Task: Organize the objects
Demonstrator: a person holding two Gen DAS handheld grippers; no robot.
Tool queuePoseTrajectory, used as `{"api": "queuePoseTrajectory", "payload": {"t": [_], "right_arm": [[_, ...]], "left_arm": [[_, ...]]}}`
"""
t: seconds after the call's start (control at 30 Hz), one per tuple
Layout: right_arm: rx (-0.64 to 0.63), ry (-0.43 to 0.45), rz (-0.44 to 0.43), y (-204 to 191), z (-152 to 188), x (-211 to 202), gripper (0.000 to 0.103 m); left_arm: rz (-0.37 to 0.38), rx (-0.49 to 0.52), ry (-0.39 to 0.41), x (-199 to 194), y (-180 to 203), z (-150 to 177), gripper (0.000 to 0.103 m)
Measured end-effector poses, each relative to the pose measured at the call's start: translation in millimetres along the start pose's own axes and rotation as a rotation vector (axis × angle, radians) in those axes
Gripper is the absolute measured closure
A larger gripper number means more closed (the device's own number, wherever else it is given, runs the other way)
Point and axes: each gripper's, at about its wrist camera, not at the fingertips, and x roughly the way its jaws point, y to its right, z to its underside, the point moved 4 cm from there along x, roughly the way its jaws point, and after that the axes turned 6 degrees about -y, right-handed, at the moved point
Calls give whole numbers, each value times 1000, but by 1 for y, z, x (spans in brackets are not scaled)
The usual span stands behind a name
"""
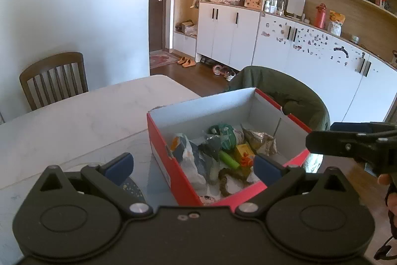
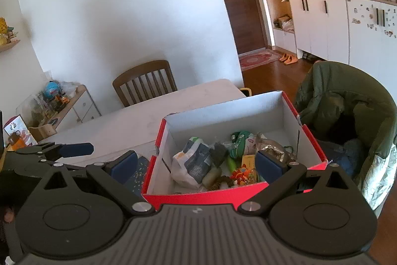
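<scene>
Here, in the left wrist view, the left gripper (image 1: 193, 165) hovers with fingers spread and empty just before the near corner of the red box (image 1: 162, 140) on the pale surface (image 1: 74, 121), whose long axis runs away to the right; the jumbled items lie ahead and slightly right. In the right wrist view, the right gripper (image 2: 196, 163), likewise spread and empty, faces the box's near wall squarely and seems nearer the green tube (image 2: 231, 163), which points away from it.

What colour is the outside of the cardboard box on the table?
Red outside, with a white inside; the right wrist view shows it best.
</scene>
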Motion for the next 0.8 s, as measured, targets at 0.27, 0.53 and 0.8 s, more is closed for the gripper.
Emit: {"api": "queuePoseTrajectory", "payload": {"t": [0.27, 0.53, 0.8], "right_arm": [[24, 29, 41, -1, 9, -12, 2], [28, 66, 95, -6, 17, -22, 2], [12, 54, 94, -21, 18, -19, 2]], "left_arm": [[27, 5, 4, -4, 3, 8, 0], [70, 18, 5, -7, 6, 14, 1], [73, -4, 15, -14, -12, 21, 1]]}}
